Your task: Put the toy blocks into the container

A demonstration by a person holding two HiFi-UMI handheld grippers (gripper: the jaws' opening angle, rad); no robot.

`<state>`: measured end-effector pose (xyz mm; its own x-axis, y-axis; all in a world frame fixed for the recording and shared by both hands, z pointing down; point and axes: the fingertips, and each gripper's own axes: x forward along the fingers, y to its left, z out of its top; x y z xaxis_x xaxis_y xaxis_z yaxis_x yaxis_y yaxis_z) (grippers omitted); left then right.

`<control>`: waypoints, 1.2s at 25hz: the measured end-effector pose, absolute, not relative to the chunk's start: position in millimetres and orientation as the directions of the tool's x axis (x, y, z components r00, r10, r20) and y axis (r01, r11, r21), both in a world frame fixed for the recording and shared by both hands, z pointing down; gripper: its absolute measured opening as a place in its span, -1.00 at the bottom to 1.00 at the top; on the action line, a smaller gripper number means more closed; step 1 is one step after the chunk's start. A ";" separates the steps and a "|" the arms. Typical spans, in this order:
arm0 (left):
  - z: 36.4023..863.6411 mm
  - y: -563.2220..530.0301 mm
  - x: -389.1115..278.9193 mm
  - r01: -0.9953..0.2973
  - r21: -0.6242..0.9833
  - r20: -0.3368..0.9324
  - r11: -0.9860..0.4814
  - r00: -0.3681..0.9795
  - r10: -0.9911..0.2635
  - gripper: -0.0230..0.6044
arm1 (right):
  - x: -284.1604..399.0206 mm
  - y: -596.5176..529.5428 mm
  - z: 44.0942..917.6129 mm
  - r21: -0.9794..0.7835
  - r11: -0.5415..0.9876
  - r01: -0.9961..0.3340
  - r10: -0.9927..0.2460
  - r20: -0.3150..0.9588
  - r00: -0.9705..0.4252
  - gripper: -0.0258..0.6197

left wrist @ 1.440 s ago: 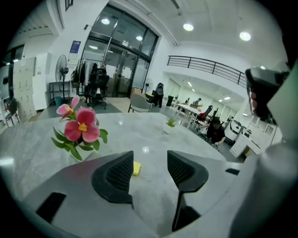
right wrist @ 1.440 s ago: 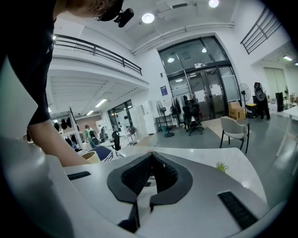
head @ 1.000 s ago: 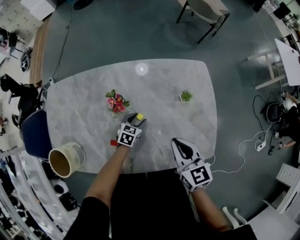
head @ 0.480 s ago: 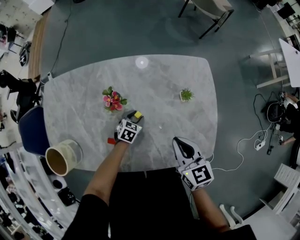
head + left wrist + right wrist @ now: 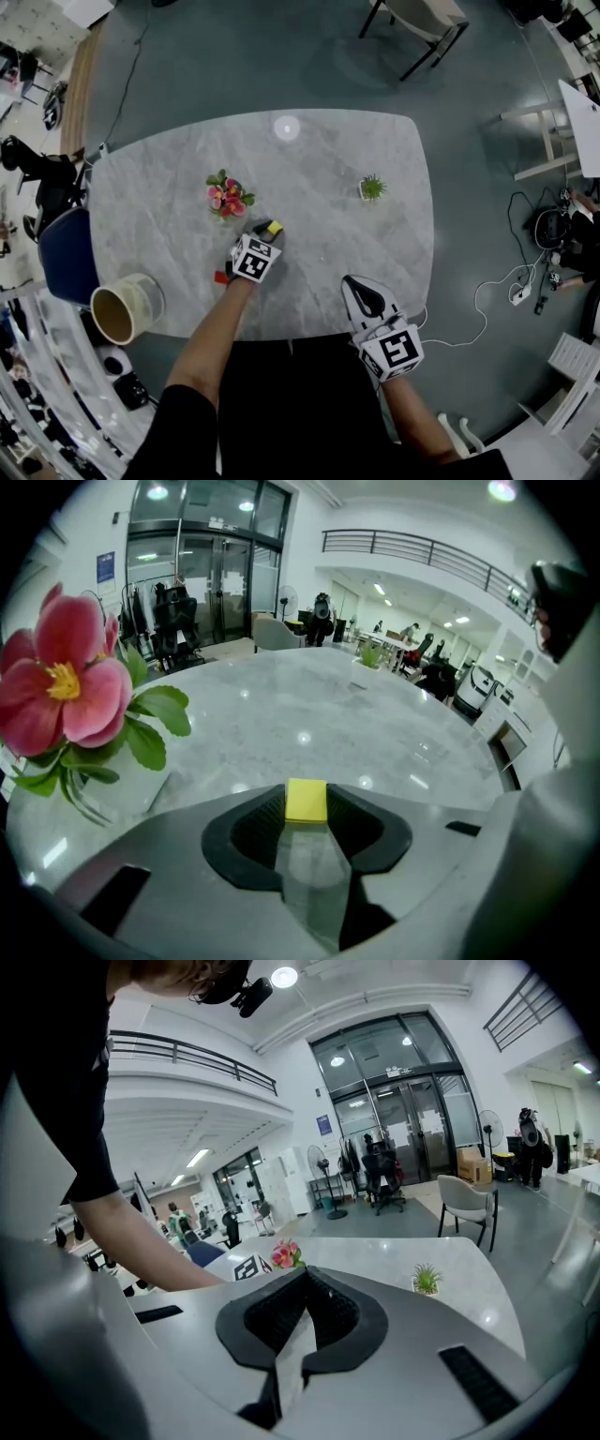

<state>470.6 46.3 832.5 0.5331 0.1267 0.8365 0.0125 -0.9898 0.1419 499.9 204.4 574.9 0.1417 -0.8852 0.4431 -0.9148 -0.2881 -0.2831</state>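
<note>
A small yellow block (image 5: pixel 275 227) lies on the marble table (image 5: pixel 375 244) just in front of the flower vase. My left gripper (image 5: pixel 269 232) reaches over it with its jaws closing. In the left gripper view the yellow block (image 5: pixel 306 804) sits between the tips of the left gripper (image 5: pixel 306 793), and both pads touch its sides. A red block (image 5: pixel 222 277) lies beside the left gripper's marker cube. The beige round container (image 5: pixel 124 313) stands open at the table's near left corner. My right gripper (image 5: pixel 367 298) rests at the front edge. The right gripper (image 5: pixel 304 1277) is shut and holds nothing.
A glass vase of pink flowers (image 5: pixel 228 197) (image 5: pixel 66 686) stands close to the left of the yellow block. A small green plant (image 5: pixel 373 190) (image 5: pixel 427 1279) sits at the far right of the table. A blue chair (image 5: pixel 66 262) is at the table's left side.
The left gripper's jaws have narrowed onto the yellow block, and the gripper has crept a little toward the vase. The right gripper has stayed in place.
</note>
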 end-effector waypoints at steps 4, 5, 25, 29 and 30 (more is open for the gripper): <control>816.4 47.1 463.1 -0.001 0.145 0.837 -0.989 0.533 0.122 -0.51 | 481.5 206.8 574.1 -0.296 -0.264 -0.918 -0.892 0.437 0.115 -0.92; 811.8 48.4 461.3 0.003 0.138 0.837 -0.990 0.535 0.118 -0.51 | 476.8 207.6 575.1 -0.300 -0.252 -0.920 -0.894 0.436 0.103 -0.92; 675.1 54.0 334.1 -0.027 0.116 0.711 -0.993 0.700 0.064 -0.51 | 339.3 174.7 545.2 -0.265 0.062 -0.962 -0.928 0.339 -0.154 -0.92; 646.5 37.2 291.7 -0.053 0.124 0.688 -0.991 0.724 0.048 -0.51 | 307.5 149.1 531.9 -0.270 0.079 -0.960 -0.927 0.335 -0.170 -0.92; 640.2 32.8 279.8 -0.054 0.116 0.686 -0.992 0.727 0.041 -0.51 | 297.5 142.2 529.4 -0.270 0.089 -0.959 -0.926 0.333 -0.180 -0.92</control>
<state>279.8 32.8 640.2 0.7269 0.0407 0.6855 -0.0538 -0.9918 0.1160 297.5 142.2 529.4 -0.1796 -0.9256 0.3332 -0.9587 0.0888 -0.2701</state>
